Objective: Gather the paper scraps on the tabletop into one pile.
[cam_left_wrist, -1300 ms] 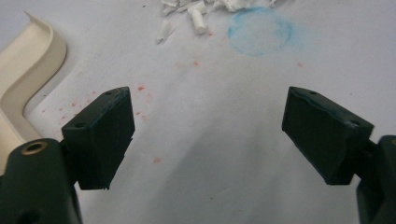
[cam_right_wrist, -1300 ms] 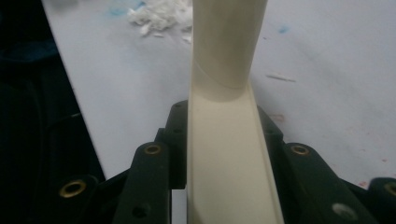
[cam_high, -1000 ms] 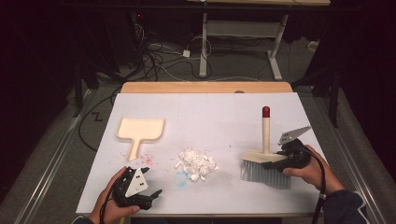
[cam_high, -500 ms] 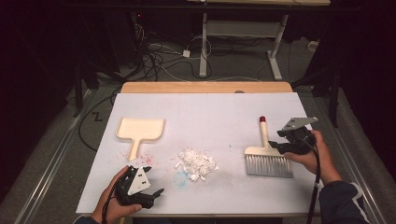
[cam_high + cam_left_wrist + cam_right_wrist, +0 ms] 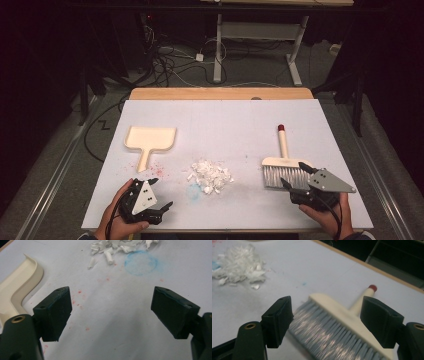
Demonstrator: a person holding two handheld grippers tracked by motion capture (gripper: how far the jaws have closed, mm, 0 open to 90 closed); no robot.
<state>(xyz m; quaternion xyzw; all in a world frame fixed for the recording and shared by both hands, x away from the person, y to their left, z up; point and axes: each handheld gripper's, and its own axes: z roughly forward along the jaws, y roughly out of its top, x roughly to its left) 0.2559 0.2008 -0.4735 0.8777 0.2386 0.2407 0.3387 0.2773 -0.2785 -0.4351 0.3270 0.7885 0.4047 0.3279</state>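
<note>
**Brush lying free ahead of the right hand-held gripper**

The brush (image 5: 283, 162) is lying flat on the table (image 5: 240, 120), bristles just ahead of the right hand-held gripper (image 5: 296, 181), its handle pointing straight away. Those jaws have just been opening and are standing wide, holding nothing. The left hand-held gripper (image 5: 159, 196) is also gaping empty, with the paper scraps (image 5: 210, 176) ahead and the dustpan (image 5: 149, 142) alongside.

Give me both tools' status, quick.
Left tool: open, holding nothing.
Right tool: open, jaws just opened; brush lies free on the table.
</note>
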